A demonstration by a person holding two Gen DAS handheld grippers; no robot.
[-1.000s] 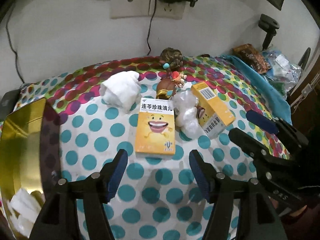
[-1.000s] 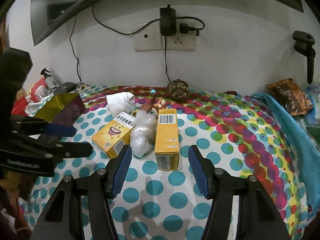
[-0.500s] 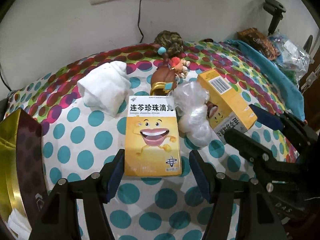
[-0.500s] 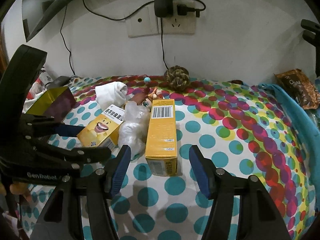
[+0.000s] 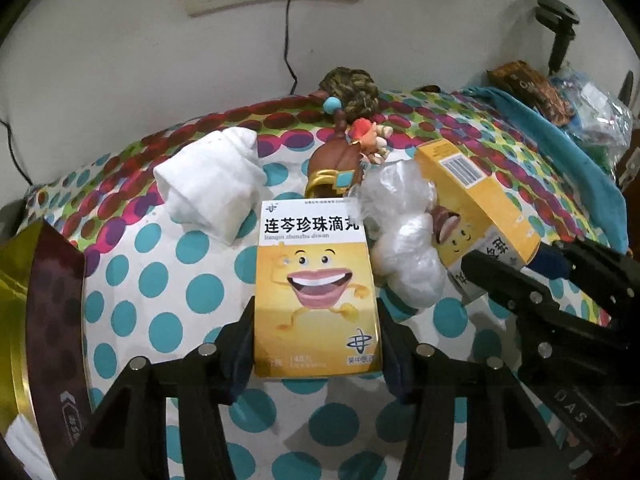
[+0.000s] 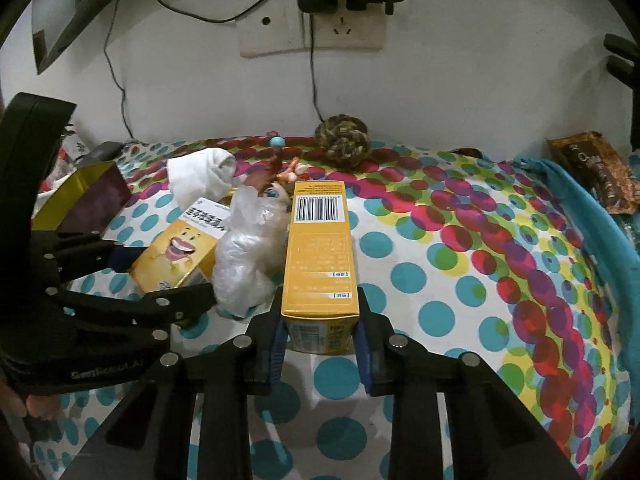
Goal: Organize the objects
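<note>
Two light, stiff cartons: left tool [image 5: 316,344] straddles smiley box [image 5: 316,292], right tool [image 6: 320,340] straddles barcode box [image 6: 319,252]; contact unclear; grip near ends gently.

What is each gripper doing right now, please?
Left gripper: closed on the smiling-mouth medicine box.
Right gripper: closed on the barcode medicine box.

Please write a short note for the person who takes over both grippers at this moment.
Left gripper: shut on the smiling-face box.
Right gripper: shut on the barcode box.
Both boxes lie on the dotted cloth, a plastic bag between them.
Done: nothing sorted yet.
Left: boxes, white cloth, doll, rope ball. Gold tin stands left.
</note>
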